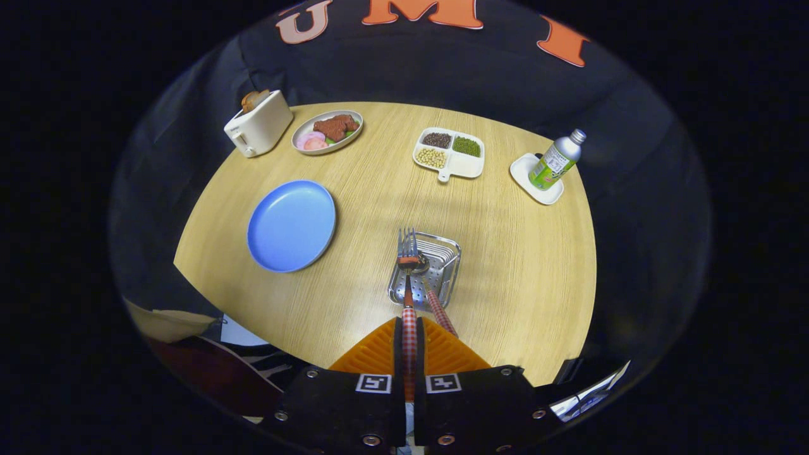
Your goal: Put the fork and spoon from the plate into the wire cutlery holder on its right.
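Gripper (409, 344) clamps fork (407, 265) handle between fingers; spoon (436, 303) already rests in wire cutlery holder (445, 253) just ahead. Risk: fork tines snag holder rim, tipping it.

- My fingers (409, 335) clamp the fork (407, 253), held over the wire holder (442, 265) where the spoon (433, 297) leans.
- Open bench (518, 278) lies right of the holder.
- The blue plate (291, 225) sits to the left, well apart.

1 fork (407, 248), 1 spoon (422, 262), 4 dishes (291, 225)
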Demonstrator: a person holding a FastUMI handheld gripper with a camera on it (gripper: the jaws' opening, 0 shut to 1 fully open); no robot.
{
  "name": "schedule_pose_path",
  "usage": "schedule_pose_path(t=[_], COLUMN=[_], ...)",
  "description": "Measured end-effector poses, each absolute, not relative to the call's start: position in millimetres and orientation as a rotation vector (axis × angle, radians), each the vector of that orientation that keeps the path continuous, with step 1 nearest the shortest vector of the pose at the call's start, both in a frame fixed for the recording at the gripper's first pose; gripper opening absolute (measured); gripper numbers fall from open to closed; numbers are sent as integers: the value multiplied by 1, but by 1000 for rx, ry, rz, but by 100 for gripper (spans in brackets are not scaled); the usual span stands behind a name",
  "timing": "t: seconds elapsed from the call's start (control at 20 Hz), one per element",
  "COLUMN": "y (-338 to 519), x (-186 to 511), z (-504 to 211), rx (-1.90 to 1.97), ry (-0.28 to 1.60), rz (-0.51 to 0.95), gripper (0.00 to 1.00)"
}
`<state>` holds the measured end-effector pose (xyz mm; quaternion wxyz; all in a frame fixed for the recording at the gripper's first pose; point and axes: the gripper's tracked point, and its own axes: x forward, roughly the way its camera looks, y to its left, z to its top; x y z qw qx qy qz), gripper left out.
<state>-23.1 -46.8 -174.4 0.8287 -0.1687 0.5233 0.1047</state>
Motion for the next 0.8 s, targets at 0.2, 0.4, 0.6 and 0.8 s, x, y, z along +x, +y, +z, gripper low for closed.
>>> schedule_pose_path(t=[0.2,0.4,0.6,0.8], y=[-54,-56,-62,-63], x=[-21,-9,-4,5], z=[-181,-186,-199,-208], rx=[-378,-435,-478,-489], ry=[1223,1293,1386,1423], rz=[238,256,248,245], gripper=[6,6,6,6])
